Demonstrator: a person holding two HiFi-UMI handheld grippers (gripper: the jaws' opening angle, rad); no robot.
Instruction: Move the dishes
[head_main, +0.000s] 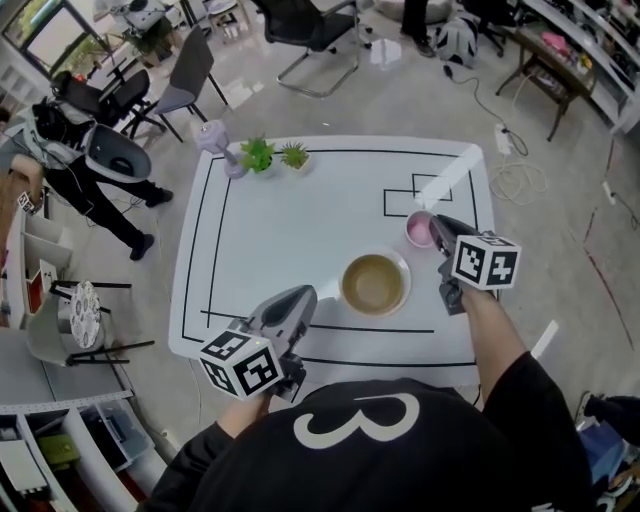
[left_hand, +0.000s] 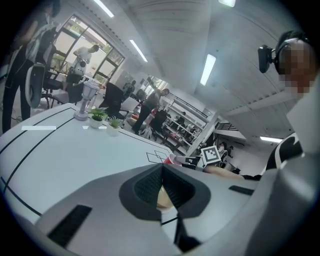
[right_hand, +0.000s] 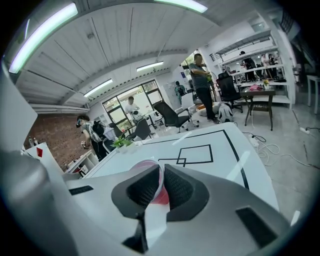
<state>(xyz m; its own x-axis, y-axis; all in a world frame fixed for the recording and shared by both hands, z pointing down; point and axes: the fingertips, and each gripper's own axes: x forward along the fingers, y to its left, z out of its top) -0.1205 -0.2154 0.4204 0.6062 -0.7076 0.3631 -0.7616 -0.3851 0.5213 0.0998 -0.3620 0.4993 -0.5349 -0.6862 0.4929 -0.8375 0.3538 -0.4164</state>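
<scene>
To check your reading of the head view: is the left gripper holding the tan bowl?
No, the left gripper sits near the front edge of the table, apart from the tan bowl.

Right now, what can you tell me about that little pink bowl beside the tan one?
The pink bowl is small, round and shallow, glossy like plastic or glazed ceramic, and looks empty. It is upright at the right side of the white table, apart from the larger tan bowl. The right gripper has its jaws shut on the thin rim.
</scene>
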